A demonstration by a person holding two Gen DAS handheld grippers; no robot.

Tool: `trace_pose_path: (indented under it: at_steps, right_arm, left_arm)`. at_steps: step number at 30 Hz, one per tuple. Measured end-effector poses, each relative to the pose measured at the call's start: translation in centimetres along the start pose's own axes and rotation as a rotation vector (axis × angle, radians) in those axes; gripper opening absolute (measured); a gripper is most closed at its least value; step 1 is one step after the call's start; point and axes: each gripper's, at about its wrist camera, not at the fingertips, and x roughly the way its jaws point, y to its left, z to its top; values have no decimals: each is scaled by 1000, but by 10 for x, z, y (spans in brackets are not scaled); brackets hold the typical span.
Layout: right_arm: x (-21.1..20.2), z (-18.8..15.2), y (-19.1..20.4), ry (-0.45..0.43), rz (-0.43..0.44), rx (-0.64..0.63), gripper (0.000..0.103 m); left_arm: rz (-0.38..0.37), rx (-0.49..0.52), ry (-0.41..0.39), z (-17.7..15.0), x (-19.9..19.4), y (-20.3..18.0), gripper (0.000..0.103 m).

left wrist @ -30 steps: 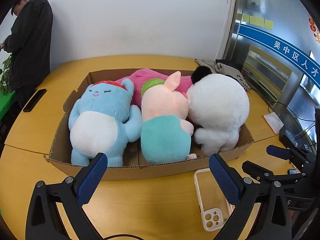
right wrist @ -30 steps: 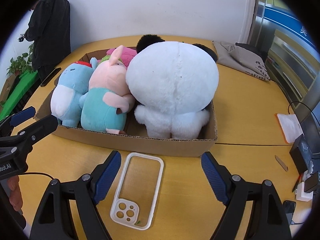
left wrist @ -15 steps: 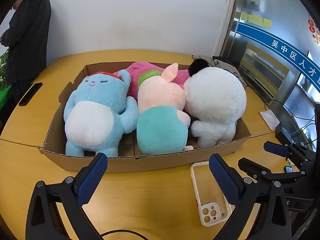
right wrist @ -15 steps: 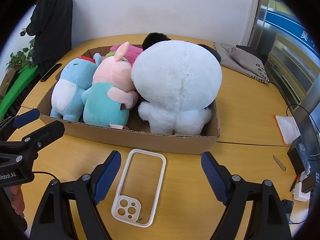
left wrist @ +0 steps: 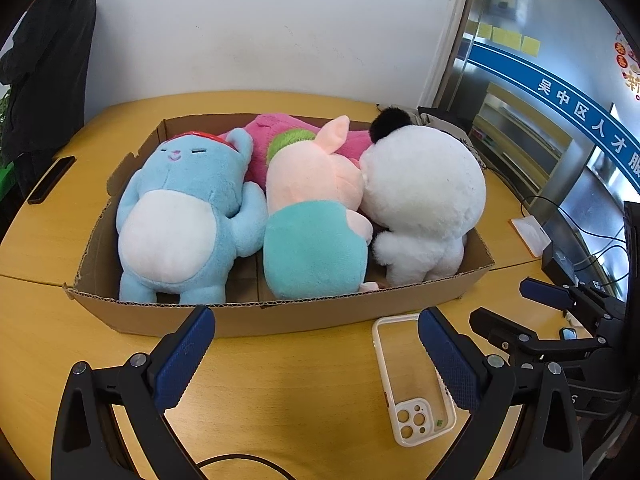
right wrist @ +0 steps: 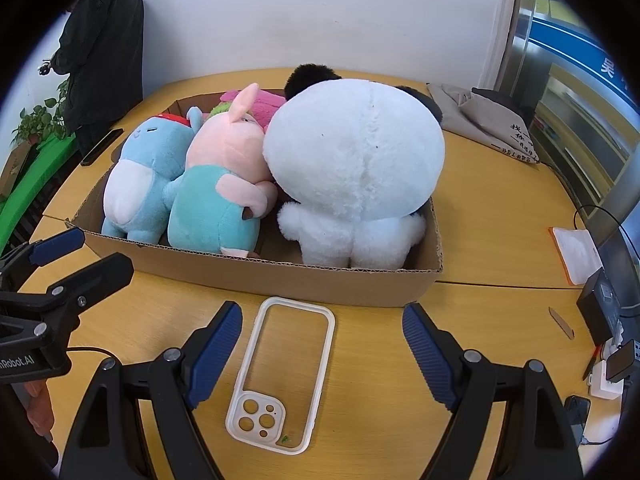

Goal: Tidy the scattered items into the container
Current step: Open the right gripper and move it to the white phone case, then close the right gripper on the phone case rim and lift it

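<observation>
from my feed, a plain white wall (left wrist: 260, 20) fills the upper middle of the frame behind a rounded yellow wooden table (left wrist: 304, 376). at the upper right stands a metal-framed glass partition (left wrist: 532, 128) with a blue band of white characters; at the upper left, a person in dark clothes (right wrist: 104, 48) beside a green plant (right wrist: 36, 124).

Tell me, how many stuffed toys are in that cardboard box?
4. The blue one lies at the left end, the pink-and-teal one in the middle, the white one at the right end, and a magenta one lies behind them. More may be hidden underneath.
</observation>
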Motion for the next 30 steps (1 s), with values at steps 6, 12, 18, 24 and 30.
trace_pose_path:
  at_steps: [6, 12, 18, 24, 30]
  right_arm:
    - [-2, -2, -6, -7, 1, 15, 82]
    - [-1, -9, -16, 0, 4, 32, 82]
    - [7, -30, -29, 39, 16, 47, 82]
    - [31, -68, -35, 150, 41, 81, 80]
    - [48, -88, -20, 200, 62, 67, 79]
  left_arm:
    - [-25, 13, 27, -3, 5, -8, 103]
    - [-45, 22, 65, -9, 14, -18, 103]
    - [-85, 39, 118, -17, 30, -31, 103]
    - [-104, 45, 189, -26, 58, -41, 102]
    - [-84, 43, 247, -33, 83, -44, 97]
